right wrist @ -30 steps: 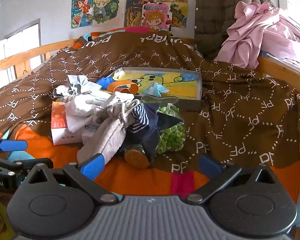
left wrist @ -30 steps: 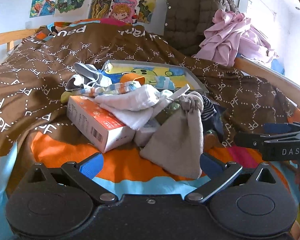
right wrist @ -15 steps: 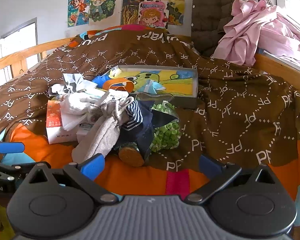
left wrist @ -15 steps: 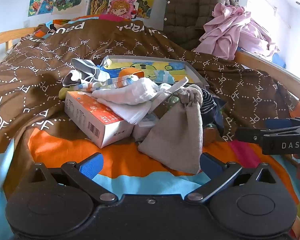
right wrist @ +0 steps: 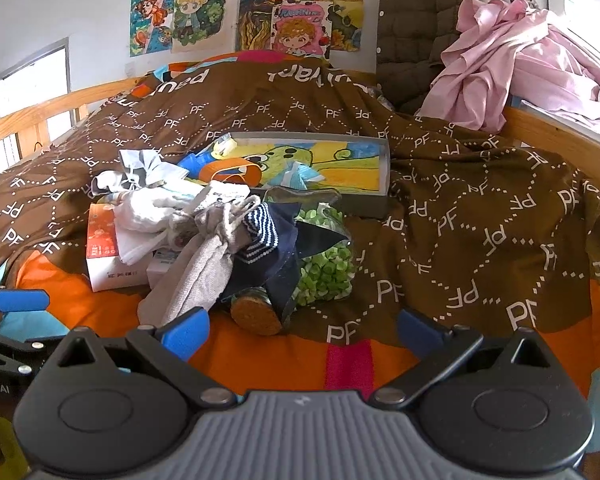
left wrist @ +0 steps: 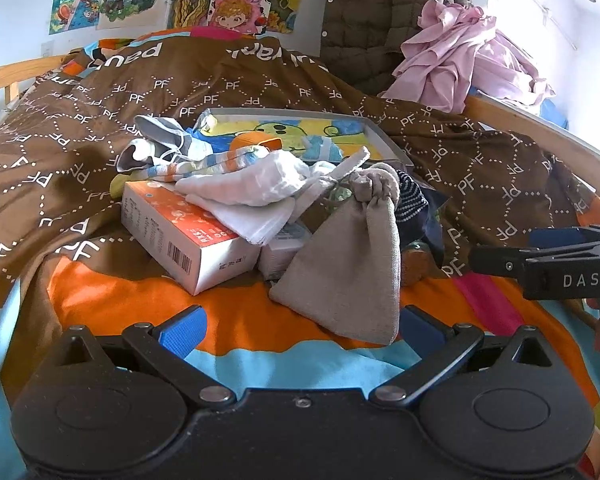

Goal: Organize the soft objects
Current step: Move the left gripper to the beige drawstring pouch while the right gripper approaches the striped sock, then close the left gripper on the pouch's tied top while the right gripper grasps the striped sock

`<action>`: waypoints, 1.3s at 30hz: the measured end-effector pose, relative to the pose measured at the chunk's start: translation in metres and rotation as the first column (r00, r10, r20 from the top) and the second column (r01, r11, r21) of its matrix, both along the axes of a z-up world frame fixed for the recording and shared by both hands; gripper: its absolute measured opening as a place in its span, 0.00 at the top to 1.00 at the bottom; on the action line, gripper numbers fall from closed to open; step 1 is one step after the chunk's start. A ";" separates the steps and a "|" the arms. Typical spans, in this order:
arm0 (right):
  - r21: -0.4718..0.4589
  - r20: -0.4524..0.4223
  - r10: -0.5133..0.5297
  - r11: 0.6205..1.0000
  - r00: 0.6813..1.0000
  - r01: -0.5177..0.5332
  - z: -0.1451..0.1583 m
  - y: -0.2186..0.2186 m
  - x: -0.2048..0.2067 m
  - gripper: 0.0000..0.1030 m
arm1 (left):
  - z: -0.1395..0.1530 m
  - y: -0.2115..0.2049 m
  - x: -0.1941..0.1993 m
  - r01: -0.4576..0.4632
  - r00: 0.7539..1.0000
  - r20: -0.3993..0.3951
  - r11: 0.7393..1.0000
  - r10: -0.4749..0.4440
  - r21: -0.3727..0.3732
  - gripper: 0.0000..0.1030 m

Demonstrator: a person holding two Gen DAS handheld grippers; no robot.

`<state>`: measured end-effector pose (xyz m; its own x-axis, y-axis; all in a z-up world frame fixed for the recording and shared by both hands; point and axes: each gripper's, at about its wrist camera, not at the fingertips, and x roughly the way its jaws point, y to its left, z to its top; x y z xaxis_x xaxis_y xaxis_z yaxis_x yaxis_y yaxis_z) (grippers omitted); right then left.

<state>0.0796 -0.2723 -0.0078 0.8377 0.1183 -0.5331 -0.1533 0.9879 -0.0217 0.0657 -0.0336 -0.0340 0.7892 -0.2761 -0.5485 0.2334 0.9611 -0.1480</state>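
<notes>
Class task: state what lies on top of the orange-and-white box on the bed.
White cloths lie draped over the orange-and-white box; whatever else they cover stays hidden.

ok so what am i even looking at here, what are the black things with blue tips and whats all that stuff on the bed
No robot here: a person holds a two-finger tool in each hand, and each carries a wide-angle camera looking along its fingers. One picture is from the left hand-held gripper, the other from the right hand-held gripper. Each also shows up at the edge of the other's view. Both are open and hold nothing.

On the brown bedspread lies a jumbled pile: a beige drawstring pouch, white cloths, a navy striped garment, an orange and white carton and a bag of green pieces. Behind sits a shallow cartoon-printed box.
</notes>
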 end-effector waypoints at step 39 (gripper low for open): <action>0.067 0.153 0.096 0.992 0.984 -0.107 -0.020 -0.004 0.064 0.16 | -0.002 -0.046 0.070 0.227 0.974 -0.008 0.971 -0.227 0.082 0.18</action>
<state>0.1434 -0.2766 -0.0280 0.8886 0.2418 -0.3898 -0.2537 0.9670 0.0215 0.1353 -0.0792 -0.0357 0.7122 -0.4021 -0.5755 0.4467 0.8919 -0.0704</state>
